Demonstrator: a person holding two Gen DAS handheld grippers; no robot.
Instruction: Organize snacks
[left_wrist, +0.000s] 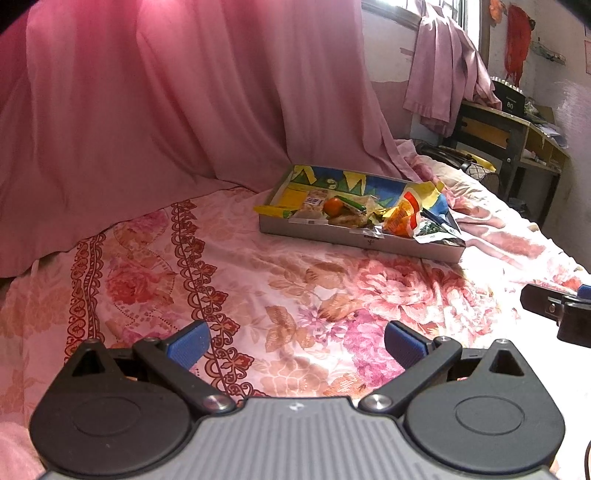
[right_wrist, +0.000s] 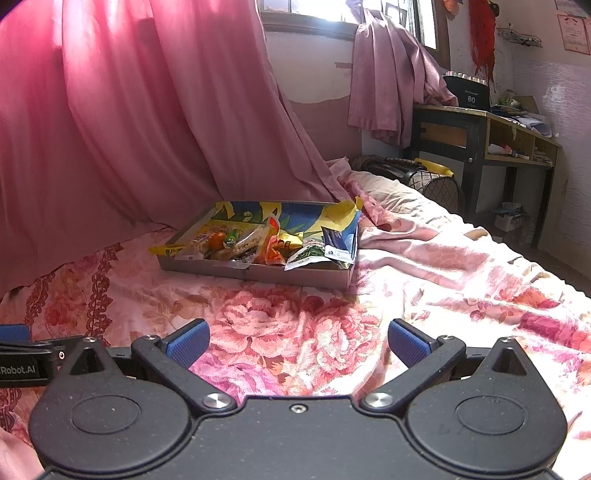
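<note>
On the bed: pink floral bedsheet (left_wrist: 258, 280) is spread under everything.
Backdrop: pink draped curtain (right_wrist: 110, 129) is hung behind.
Box: shallow grey cardboard tray (right_wrist: 258, 271) is set mid-bed, filled with mixed snack packets (right_wrist: 306, 254) and a small orange fruit (left_wrist: 333, 205).
Left gripper (left_wrist: 295, 345): blue pads held apart, nothing gripped, well short of tray.
Right gripper (right_wrist: 297, 343): pads likewise apart, nothing held.
</note>
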